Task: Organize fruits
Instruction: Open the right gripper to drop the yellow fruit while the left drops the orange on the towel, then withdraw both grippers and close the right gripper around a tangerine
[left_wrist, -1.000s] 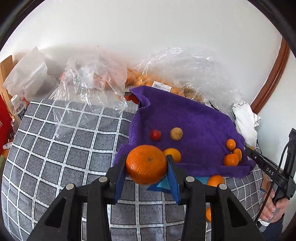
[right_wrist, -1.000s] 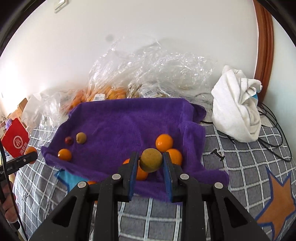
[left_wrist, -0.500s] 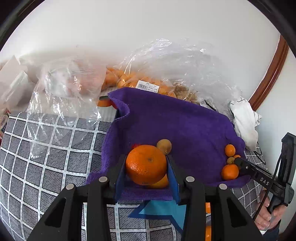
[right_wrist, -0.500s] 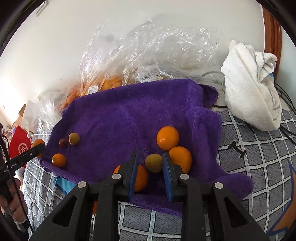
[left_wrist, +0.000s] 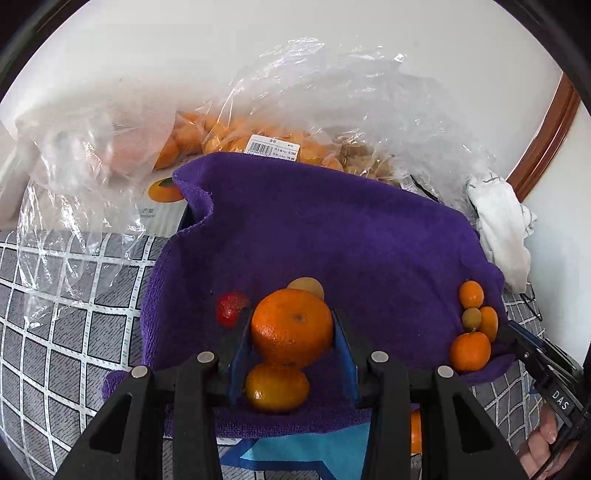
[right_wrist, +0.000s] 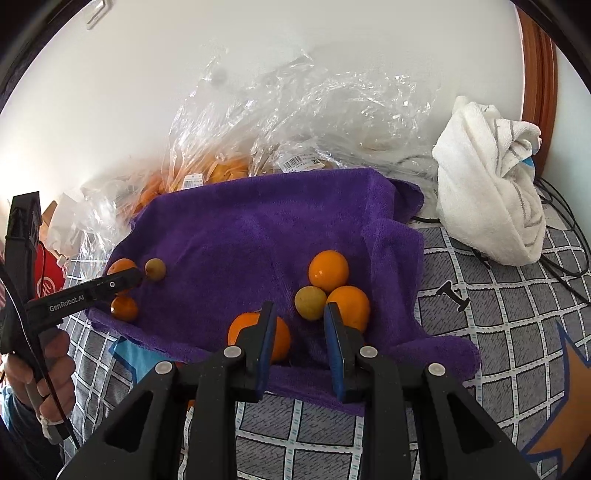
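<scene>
Fruit, left wrist view: a large orange (left_wrist: 291, 326) sits clamped between the blue pads of the left gripper (left_wrist: 291, 334), held over the near edge of the purple towel (left_wrist: 332, 229).
Beneath it: a smaller orange (left_wrist: 277, 387) lies on the towel between the fingers, with a red berry (left_wrist: 229, 303) and a yellowish fruit (left_wrist: 306, 286) just beyond.
Why held so: my guess is that the orange is being brought down beside its like, so the left group gathers in one spot.
Far group: three small oranges and a greenish fruit (left_wrist: 471, 318) bunch at the towel's right edge, near the tip of the other tool.
Change, left: half a second ago the gripper was farther back; it has moved in over the towel, its grasp unchanged.

Fruit, right wrist view: the greenish fruit (right_wrist: 311, 302) rests on the towel (right_wrist: 258, 229), touching two oranges (right_wrist: 328, 270).
Right gripper (right_wrist: 300, 334): released, jaws apart with nothing between them, just short of the fruit.
Why placed so: it seems set down to join that cluster.
Change, right: half a second ago the pads pinched this fruit; now they have let go and spread.
Background: plastic bags (right_wrist: 295, 122) of fruit and a white cloth (right_wrist: 491, 192).
</scene>
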